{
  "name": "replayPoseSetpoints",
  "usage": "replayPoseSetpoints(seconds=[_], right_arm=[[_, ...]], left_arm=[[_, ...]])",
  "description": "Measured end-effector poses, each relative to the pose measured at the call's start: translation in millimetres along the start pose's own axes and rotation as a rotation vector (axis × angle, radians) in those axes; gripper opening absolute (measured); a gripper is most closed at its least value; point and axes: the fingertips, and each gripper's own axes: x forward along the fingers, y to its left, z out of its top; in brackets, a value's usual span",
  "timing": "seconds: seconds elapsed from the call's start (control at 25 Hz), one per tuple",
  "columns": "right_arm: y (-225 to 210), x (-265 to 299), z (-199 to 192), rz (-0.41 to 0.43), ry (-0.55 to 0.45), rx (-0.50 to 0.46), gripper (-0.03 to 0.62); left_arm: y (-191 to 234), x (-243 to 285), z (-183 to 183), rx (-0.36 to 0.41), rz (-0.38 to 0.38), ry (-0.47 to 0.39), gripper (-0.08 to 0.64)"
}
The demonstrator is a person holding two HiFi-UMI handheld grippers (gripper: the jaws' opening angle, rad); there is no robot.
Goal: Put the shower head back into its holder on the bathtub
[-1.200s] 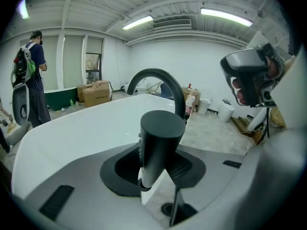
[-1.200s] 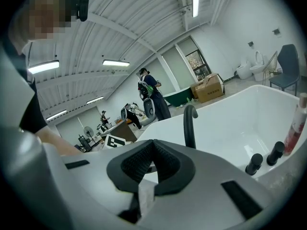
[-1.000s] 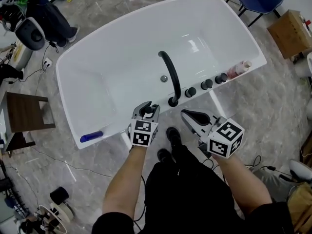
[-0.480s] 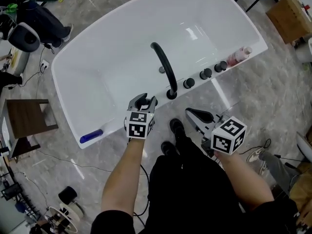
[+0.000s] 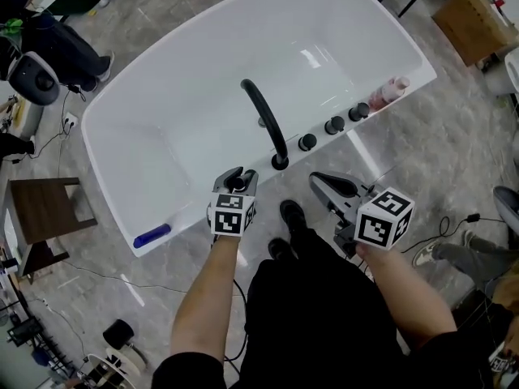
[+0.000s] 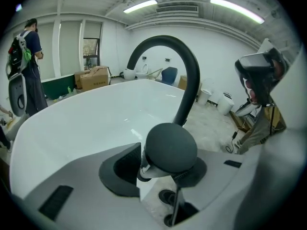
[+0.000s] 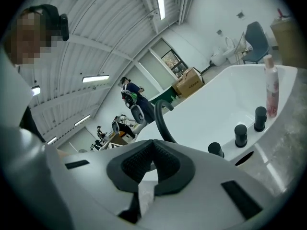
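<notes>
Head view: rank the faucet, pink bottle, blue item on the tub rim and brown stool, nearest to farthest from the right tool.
1. Faucet, just up-left of the right tool.
2. Pink bottle, on the rim, upper right.
3. Blue item, at the rim's left end.
4. Brown stool, on the floor at the left edge.

**Bathtub** [image 5: 186, 112] **basin:** open to you on either side of the black spout [image 5: 261, 110]. The spout rises from the near rim and arches over the middle of the basin, so room to pass lies left and right of it.

**Near rim, right of the spout base:** three black knobs [image 5: 334, 125] stand in a row, then a pink bottle [image 5: 388, 94] by the corner. That stretch is obstructed.

**Near rim, far left:** a blue object [image 5: 152, 235] lies on the edge.

**Floor, left side:** a wooden stool [image 5: 49, 205] stands near the tub.

**Floor, near side:** your own shoes [image 5: 289, 214] stand close to the tub wall, below the spout base.
</notes>
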Motion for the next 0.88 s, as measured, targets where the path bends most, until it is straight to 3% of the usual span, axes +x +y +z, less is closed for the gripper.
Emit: replayPoseSetpoints(seconds=[0.12, 0.24, 0.32, 0.44, 0.76, 0.88], right_arm=[[4.0, 0.9, -7.5, -0.002, -0.012, 0.001, 0.015], [11.0, 2.2, -23.4, 0.003, 0.008, -0.055, 0.015], [17.0, 1.3, -34.0, 0.006, 0.029, -0.085, 0.015], [32.4, -6.0, -37.7, 0.002, 0.026, -0.113, 0.015], [78.9, -45.6, -37.2, -0.01, -0.024, -0.169, 0.015], [96.9, -55.3, -38.9, -0.008, -0.033, -0.212, 0.015]], left_arm=[[-4.2, -9.6, 12.3, 0.021, -0.027, -0.036, 0.23], [-11.3, -21.6, 25.0, 0.101, -0.047, -0.089, 0.301], [-14.7, -32.0, 29.4, 0.137, -0.043, -0.119, 0.318], [-21.3, -55.0, 37.5, 0.118, -0.061, -0.182, 0.319], [-65.1, -151.5, 75.6, 0.106, -0.174, -0.387, 0.258], [-74.0, -187.8, 86.1, 0.142, -0.184, -0.43, 0.147]])
